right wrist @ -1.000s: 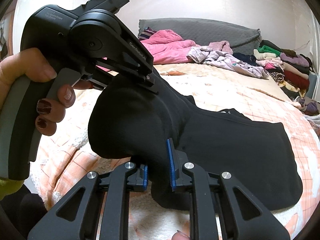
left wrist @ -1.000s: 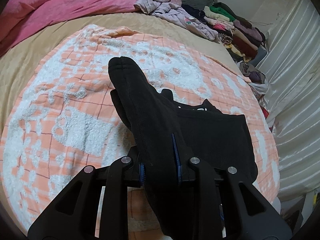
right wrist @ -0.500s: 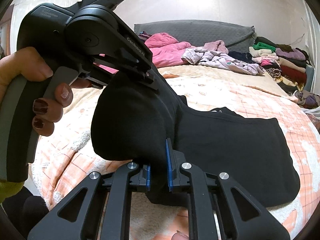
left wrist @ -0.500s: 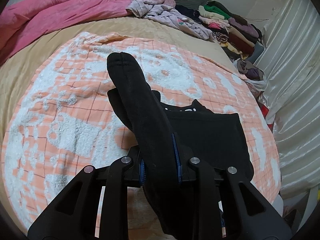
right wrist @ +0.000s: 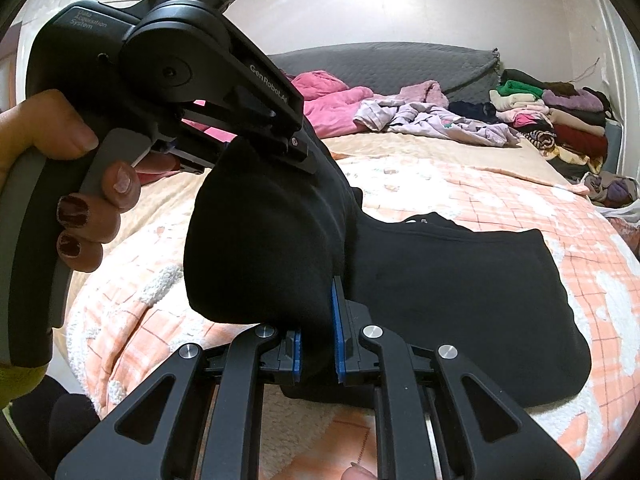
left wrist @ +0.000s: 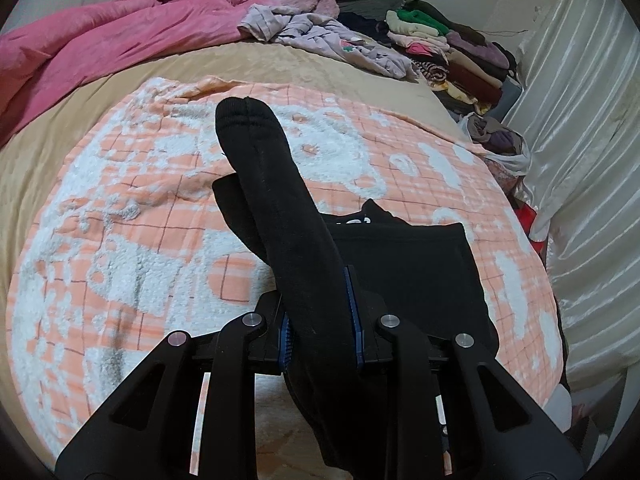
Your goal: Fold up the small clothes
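Observation:
A black sock [left wrist: 276, 216] is held up over the bed, its toe end pointing away from me. My left gripper [left wrist: 318, 320] is shut on its lower part; that gripper also shows in the right wrist view [right wrist: 296, 152], clamped on the sock's upper fold. My right gripper [right wrist: 316, 344] is shut on the sock's [right wrist: 264, 248] bunched lower edge. A folded black garment [left wrist: 408, 264] lies flat on the blanket just right of and behind the sock; it also shows in the right wrist view [right wrist: 460, 292].
An orange-and-white checked fleece blanket [left wrist: 120, 240] covers the tan bed. A pink duvet [left wrist: 100, 40] lies at the far left. Loose lilac clothes [left wrist: 332, 36] and a stack of folded clothes [left wrist: 452, 52] sit at the far right. A white curtain [left wrist: 580, 160] hangs on the right.
Both grippers have lifted slightly with the sock, which now stands steeper. The right gripper's jaws have closed further on the sock's edge.

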The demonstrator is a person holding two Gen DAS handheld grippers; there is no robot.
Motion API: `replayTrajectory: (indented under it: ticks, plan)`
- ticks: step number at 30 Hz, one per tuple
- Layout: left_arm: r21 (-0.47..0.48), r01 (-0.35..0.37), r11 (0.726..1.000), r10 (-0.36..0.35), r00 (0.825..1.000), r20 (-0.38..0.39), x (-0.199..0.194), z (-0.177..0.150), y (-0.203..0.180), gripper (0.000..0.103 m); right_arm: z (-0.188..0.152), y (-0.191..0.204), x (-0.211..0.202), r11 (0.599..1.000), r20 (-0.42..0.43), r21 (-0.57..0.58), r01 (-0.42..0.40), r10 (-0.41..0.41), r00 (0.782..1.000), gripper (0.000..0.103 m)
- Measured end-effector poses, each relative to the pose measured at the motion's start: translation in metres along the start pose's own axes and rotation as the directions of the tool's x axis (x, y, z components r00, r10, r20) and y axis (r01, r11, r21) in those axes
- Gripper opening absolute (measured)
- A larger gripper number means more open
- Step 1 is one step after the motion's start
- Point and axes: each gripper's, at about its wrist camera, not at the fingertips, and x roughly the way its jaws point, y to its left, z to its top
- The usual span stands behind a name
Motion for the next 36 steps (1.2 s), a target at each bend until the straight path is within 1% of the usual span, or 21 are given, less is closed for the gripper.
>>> replayTrajectory:
  ticks: [16, 36]
  plan:
    - [0.049, -0.016, 0.999, 0.016, 1.000, -0.002, 0.001, 0.001, -0.030, 0.014, -0.002, -0.016, -0.013, 0.999, 0.023, 0.047, 0.001, -0.002, 1.000, 0.011]
    - [0.104, -0.019, 0.994, 0.020, 1.000, -0.006, 0.011, 0.000, -0.066, 0.014, -0.007, -0.034, -0.029, 0.996, 0.040, 0.086, 0.017, -0.021, 0.999, 0.010]
